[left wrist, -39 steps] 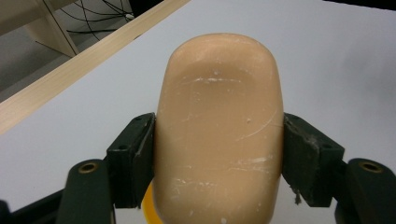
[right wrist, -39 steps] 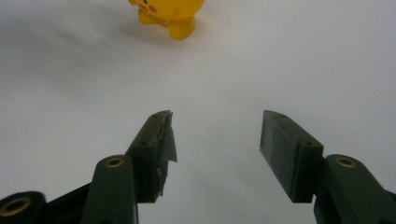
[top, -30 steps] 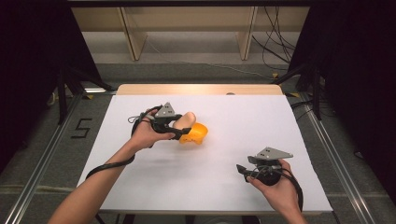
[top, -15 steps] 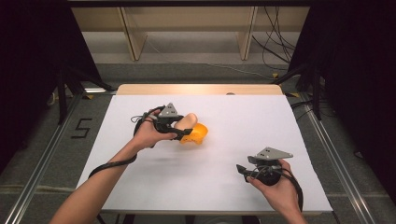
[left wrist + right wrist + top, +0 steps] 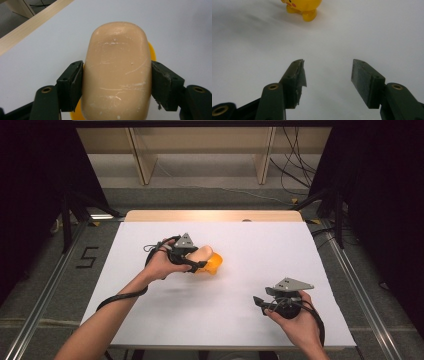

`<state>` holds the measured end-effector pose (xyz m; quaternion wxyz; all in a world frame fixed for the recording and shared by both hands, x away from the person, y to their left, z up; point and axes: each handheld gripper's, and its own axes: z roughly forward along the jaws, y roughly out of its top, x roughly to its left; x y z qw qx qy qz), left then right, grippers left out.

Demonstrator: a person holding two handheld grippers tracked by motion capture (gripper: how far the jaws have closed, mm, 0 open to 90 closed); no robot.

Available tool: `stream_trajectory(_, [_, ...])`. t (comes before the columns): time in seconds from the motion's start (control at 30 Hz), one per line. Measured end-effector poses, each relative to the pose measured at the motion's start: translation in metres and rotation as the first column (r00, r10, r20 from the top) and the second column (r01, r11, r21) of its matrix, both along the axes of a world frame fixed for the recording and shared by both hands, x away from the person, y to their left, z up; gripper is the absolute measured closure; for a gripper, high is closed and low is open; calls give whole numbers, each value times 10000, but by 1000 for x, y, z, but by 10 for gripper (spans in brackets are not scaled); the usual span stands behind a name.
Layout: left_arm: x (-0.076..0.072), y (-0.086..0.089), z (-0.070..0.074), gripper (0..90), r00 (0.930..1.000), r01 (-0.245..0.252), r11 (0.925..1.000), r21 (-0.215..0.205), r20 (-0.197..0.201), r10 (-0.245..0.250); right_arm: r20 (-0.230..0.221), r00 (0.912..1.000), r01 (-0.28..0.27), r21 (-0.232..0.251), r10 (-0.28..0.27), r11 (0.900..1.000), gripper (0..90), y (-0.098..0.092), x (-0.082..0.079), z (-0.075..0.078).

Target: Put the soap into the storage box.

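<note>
Squeeze on the tan block [image 5: 117,72] stays firm: left tool [image 5: 196,263] has barely moved, holding it over the yellow toy [image 5: 214,265]. Right tool [image 5: 260,302] rests open, well apart.

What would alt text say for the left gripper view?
The left gripper clamps a scuffed, peach-coloured rounded block between its two black jaws. A yellow toy peeks out behind the block, above a white table with a wooden edge.
</note>
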<state>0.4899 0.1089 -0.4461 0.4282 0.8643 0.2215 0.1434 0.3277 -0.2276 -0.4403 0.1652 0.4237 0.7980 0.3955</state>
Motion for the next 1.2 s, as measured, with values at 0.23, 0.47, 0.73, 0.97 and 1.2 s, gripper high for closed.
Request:
stream_trajectory(0.23, [2,1,12,350,9999,-17,10000,-18,160,18,22,10000,18,-7,-18,10000,443,0,0,0])
stream_trajectory(0.47, [-5,2,16,358,9998,-198,9988,-441,-35,197,28,10000,1,10,-1,10000,442,-1,0,-1])
stream_trajectory(0.73, [-22,18,27,368,9983,-579,9982,-155,-21,578,45,10000,61,24,-61,10000,442,-1,0,0])
stream_trajectory(0.97, [-43,41,30,364,9918,-1242,9921,153,-283,1246,-93,9998,157,31,-157,9999,442,1,-2,1])
stream_trajectory(1.2, [-71,61,28,363,9824,-1770,9837,311,-545,1785,57,10000,14,-124,-13,9999,442,-1,0,0])
